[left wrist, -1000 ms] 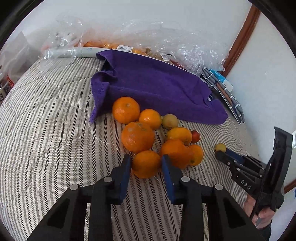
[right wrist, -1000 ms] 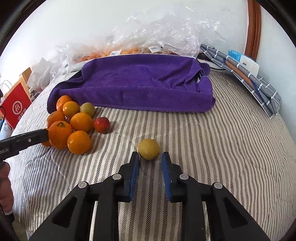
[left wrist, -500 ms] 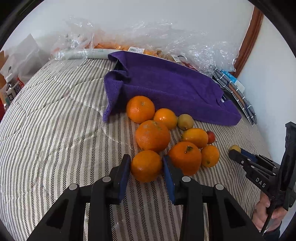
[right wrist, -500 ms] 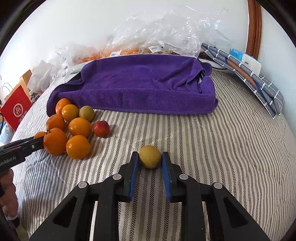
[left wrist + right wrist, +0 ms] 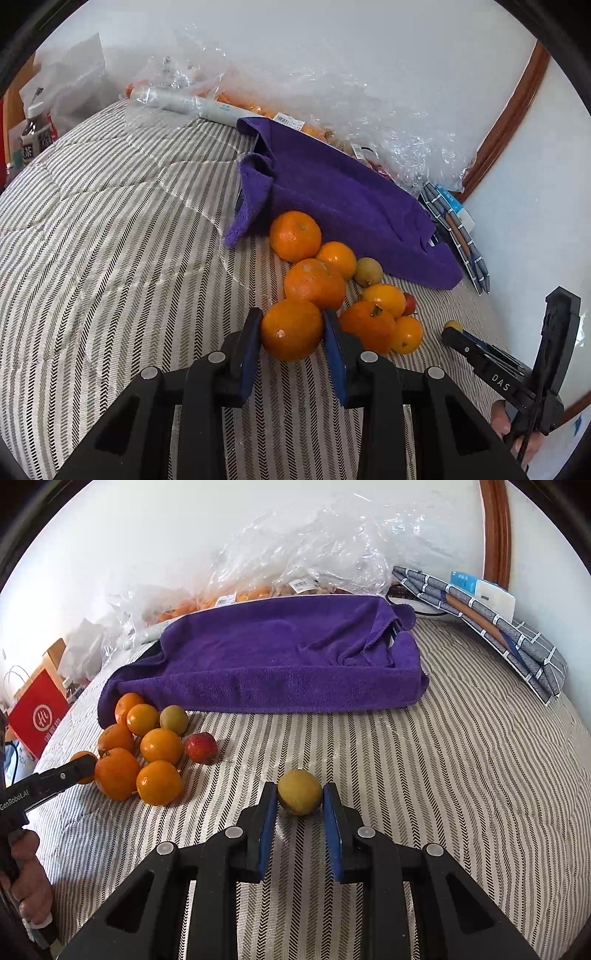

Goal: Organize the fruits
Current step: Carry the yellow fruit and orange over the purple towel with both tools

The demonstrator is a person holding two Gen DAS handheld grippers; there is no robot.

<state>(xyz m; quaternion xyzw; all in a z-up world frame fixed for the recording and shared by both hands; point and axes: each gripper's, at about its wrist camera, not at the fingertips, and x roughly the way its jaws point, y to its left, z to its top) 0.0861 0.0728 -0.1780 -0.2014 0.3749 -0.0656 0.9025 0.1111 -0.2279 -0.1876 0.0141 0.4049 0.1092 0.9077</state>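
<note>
A pile of several oranges (image 5: 314,284) lies on the striped bedcover, with a greenish fruit (image 5: 367,272) and a small red fruit (image 5: 201,747) beside it. My left gripper (image 5: 291,334) is shut on the nearest orange (image 5: 291,329) at the pile's front. My right gripper (image 5: 300,799) is shut on a small yellow fruit (image 5: 299,791), apart from the pile to its right. In the left wrist view the right gripper (image 5: 452,330) shows at the right edge with the yellow fruit (image 5: 453,325) at its tip.
A purple towel (image 5: 280,657) lies folded behind the fruit. Clear plastic bags (image 5: 306,561) with more fruit sit against the wall. Folded checked cloth (image 5: 491,627) lies at the far right, a red bag (image 5: 37,712) at the left.
Both grippers moved forward and closed: the left pads now press the nearest orange, the right pads now press the yellow fruit. The left view has shifted left.
</note>
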